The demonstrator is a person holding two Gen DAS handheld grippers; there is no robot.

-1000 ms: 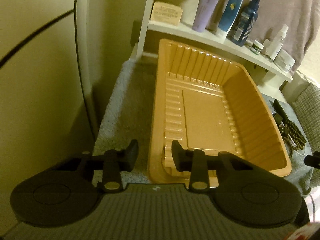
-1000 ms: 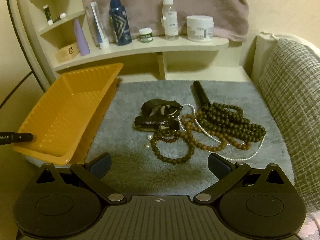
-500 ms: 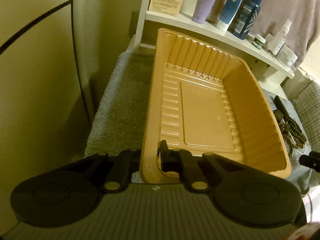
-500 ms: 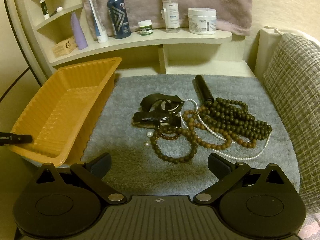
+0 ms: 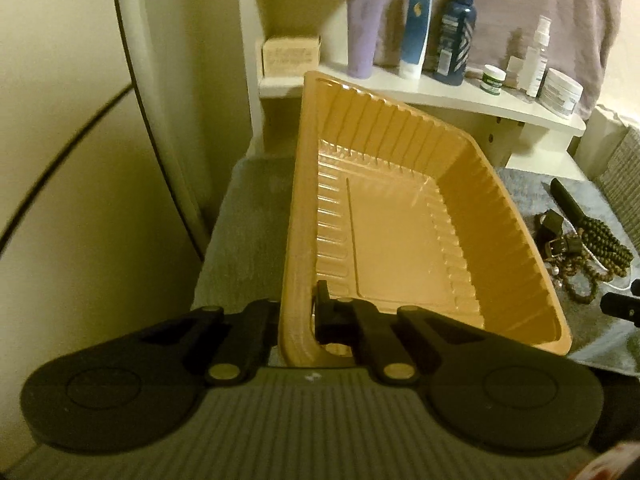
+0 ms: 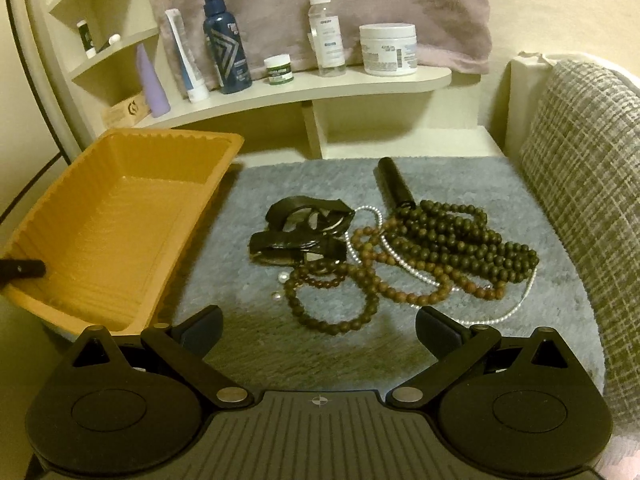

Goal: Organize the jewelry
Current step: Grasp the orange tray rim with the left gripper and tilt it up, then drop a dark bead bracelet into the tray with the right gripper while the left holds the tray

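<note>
An empty orange plastic tray point(image 5: 400, 240) point(image 6: 120, 216) sits at the left of a grey mat point(image 6: 248, 272). My left gripper point(image 5: 298, 312) is shut on the tray's near left rim, one finger outside the wall and one inside, and the tray tilts up. To the tray's right lies a jewelry pile: dark green bead strands point(image 6: 460, 240), brown bead bracelets point(image 6: 332, 304), a pearl string point(image 6: 416, 272), black leather straps point(image 6: 304, 232) and a black tube point(image 6: 394, 184). My right gripper point(image 6: 319, 330) hangs open just short of the pile, nothing between its fingers.
A curved white shelf point(image 6: 304, 92) behind the mat carries bottles, tubes and jars; a purple towel point(image 6: 320, 8) hangs above it. A woven grey cushion point(image 6: 580, 184) borders the mat on the right. A cream wall point(image 5: 80, 160) stands to the tray's left.
My left gripper closed onto the tray's near rim, then lifted and swung the tray, which now sits tilted and turned. The right gripper stayed open and nearly still.
</note>
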